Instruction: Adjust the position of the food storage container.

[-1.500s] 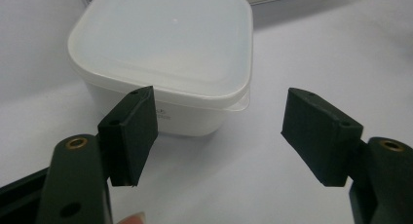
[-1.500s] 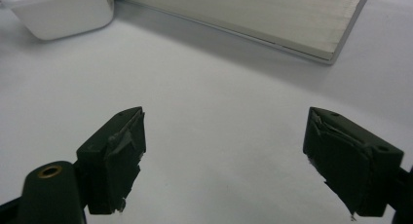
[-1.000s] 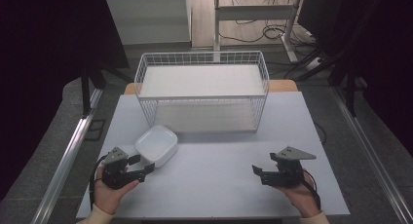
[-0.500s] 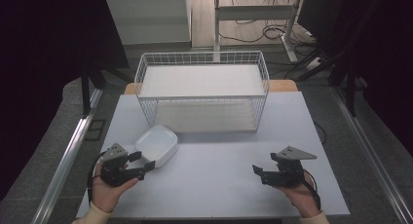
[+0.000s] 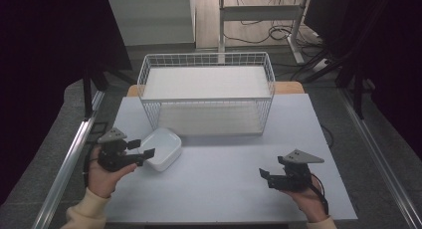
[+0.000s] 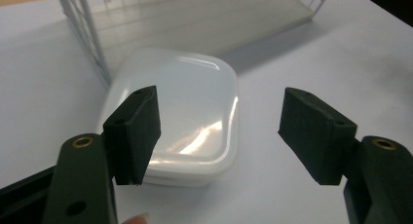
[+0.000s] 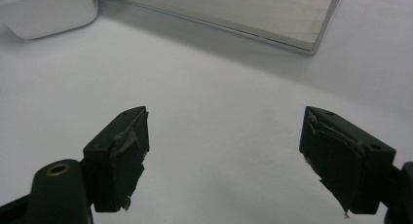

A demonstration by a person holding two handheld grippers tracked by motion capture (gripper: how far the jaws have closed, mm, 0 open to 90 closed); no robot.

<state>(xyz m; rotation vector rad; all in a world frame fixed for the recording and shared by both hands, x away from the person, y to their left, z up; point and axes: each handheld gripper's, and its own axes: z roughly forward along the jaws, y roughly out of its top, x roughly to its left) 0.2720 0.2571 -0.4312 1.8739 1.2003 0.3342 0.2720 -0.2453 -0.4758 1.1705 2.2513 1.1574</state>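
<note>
On the worktop (image 5: 224,189), toward its 9 o'clock side in the high view, lies a white rounded-square container (image 5: 160,148), resting flat and bottom-up so far as the glossy domed face in the left gripper view suggests. Its far corner sits just beside the near left corner of the wire basket (image 5: 207,97), which stands at 12 o'clock on the worktop; whether the two touch I cannot tell.

Just at 9 o'clock of the container, the left hand-held gripper (image 5: 141,148) points toward it with its jaws spread wide. In the left gripper view the container (image 6: 181,112) lies ahead of the jaws and mostly behind the jaw on the left of that view, while the other jaw stands over bare worktop; neither pad touches it. A fingertip (image 6: 138,218) shows at the bottom edge of that view. The left hand (image 5: 102,176) holds this tool from below, a cream sleeve (image 5: 85,211) at the wrist.

Well apart, at about 4 o'clock on the worktop, the right hand-held gripper (image 5: 265,176) is held by the right hand (image 5: 308,199), pointing toward 9 o'clock. Its jaws are also spread wide, with nothing between them but pale worktop (image 7: 219,136). In the right gripper view the container's corner (image 7: 46,12) shows at 10 o'clock and the basket's white base (image 7: 243,12) at 12 o'clock.

Beyond the worktop, grey floor (image 5: 164,20) and dark cables (image 5: 268,32) lie at 12 o'clock.
</note>
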